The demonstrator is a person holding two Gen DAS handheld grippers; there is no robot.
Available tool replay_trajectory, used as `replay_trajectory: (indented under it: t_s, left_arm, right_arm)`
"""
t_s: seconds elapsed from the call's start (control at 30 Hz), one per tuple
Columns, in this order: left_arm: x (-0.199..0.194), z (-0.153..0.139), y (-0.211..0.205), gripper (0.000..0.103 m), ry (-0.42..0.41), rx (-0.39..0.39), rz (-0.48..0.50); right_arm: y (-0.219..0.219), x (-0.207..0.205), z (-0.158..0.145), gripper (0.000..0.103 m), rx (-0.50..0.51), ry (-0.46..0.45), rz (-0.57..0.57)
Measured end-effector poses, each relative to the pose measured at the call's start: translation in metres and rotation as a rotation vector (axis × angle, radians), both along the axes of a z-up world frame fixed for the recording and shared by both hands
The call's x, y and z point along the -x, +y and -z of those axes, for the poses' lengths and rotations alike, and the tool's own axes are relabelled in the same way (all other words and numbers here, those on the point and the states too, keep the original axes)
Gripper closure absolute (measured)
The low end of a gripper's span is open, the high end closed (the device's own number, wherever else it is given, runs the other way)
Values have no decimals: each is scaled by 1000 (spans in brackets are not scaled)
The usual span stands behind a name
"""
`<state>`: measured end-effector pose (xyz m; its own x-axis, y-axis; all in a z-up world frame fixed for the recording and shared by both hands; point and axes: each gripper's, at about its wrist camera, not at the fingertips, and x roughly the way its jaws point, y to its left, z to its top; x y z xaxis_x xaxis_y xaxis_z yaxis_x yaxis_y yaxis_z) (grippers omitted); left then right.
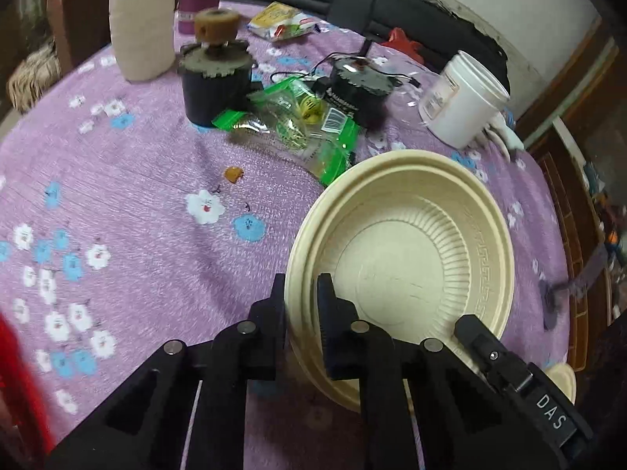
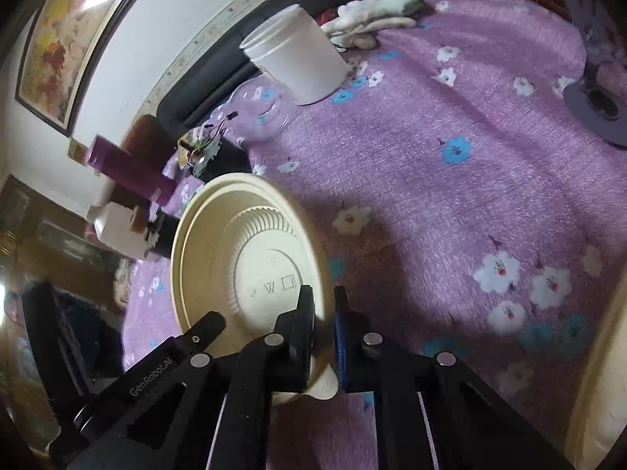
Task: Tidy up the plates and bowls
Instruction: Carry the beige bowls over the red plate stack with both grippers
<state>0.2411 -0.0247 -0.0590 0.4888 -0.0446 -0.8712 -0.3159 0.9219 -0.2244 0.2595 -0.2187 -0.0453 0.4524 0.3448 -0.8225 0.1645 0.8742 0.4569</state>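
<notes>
I had the left gripper (image 1: 301,293) clamped on the cream bowls (image 1: 403,258), one finger outside the rim at about eight o'clock and one inside; the right gripper (image 2: 323,305) was pinched on the same stack, seen from below in its own view as the bowls (image 2: 250,258), at roughly five o'clock of the rim; both pairs of fingers were closed hard on the edge. At least two bowls sat nested and tilted above the purple floral tablecloth (image 1: 137,196). I judged the nesting done but the stack not yet put away; at twelve o'clock lay green packets (image 1: 305,125), and at one o'clock a white tub (image 1: 462,98); where the stack belonged I could not tell.
</notes>
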Motion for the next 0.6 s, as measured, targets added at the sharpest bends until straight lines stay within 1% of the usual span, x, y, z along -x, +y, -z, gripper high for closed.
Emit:
replay_trajectory:
  t_s: [0.1,0.23,0.47,0.6]
  left_arm:
    - [13,-10,0,91,-20,-8,19]
    - [44,-18,3,91,-26,-22,40]
    - [93,-29,16,91,-32,-36,38]
    - [119,-35,23,91,-51,-34,37]
  right_arm:
    - [0,15,-8,94,-15,-14,2]
    - [5,43,-20,94,-22,-32,-16]
    - [21,95,-33,93,-36,-53,-54]
    - [30,122,-41,93,-34,-70,-70]
